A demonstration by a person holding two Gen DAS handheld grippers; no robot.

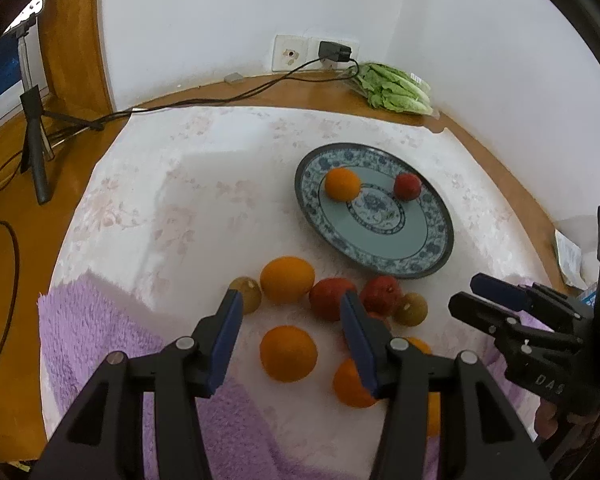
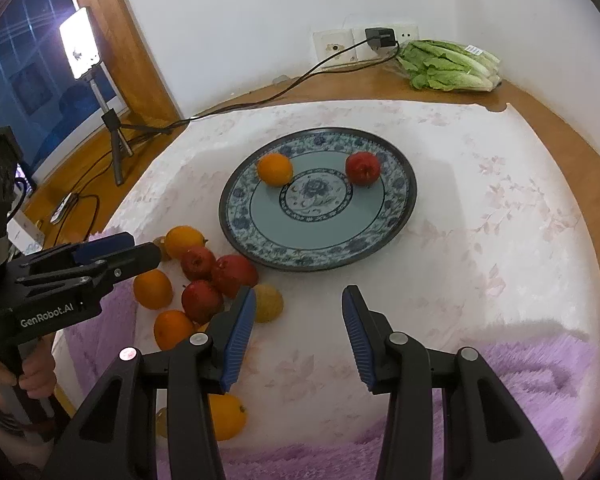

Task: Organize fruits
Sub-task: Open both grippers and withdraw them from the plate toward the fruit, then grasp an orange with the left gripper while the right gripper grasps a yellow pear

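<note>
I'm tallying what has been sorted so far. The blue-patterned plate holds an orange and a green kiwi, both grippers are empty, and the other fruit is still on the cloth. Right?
Not quite: beside the orange on the plate sits a red apple, not a kiwi, as the right wrist view shows. The rest holds: left gripper and right gripper are empty.

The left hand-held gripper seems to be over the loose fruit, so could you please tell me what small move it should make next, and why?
Probably lower the left hand-held gripper onto the orange lying between its open, empty jaws; the plate holds only one orange and one apple so far.
</note>
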